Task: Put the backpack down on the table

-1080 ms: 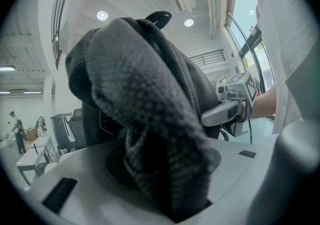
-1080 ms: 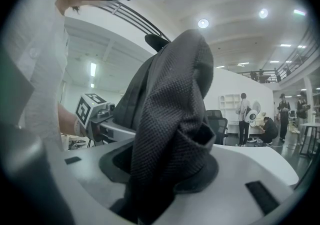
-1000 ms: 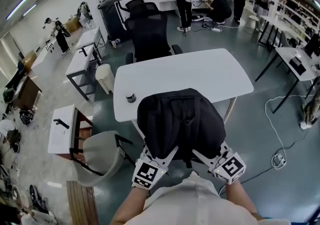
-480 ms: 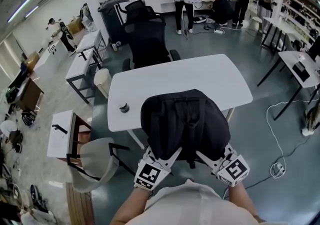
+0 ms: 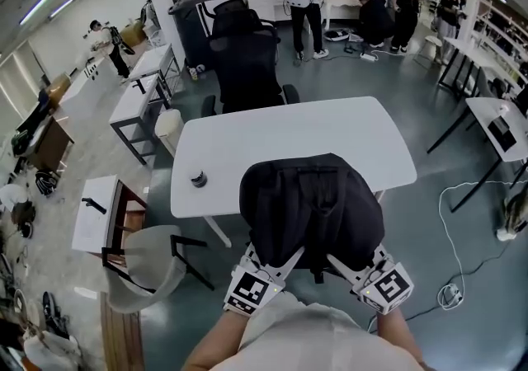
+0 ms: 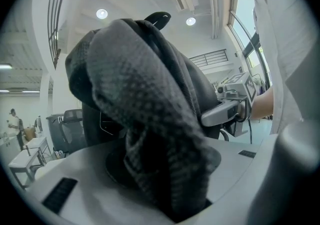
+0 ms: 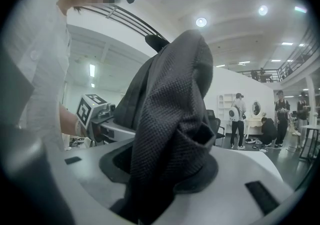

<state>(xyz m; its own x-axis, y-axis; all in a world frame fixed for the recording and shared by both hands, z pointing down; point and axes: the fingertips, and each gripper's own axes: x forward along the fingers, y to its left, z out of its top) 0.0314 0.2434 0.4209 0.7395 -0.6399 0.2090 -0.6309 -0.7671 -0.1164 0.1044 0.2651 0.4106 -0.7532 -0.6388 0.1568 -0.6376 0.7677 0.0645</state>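
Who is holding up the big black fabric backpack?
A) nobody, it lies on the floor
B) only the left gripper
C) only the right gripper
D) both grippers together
D: the black fabric backpack has a fold of its dark mesh fabric pinched in the left gripper, and another fold pinched in the right gripper.

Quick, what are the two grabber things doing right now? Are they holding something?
Left gripper: closed, holding the backpack by its fabric.
Right gripper: closed, holding the same backpack.
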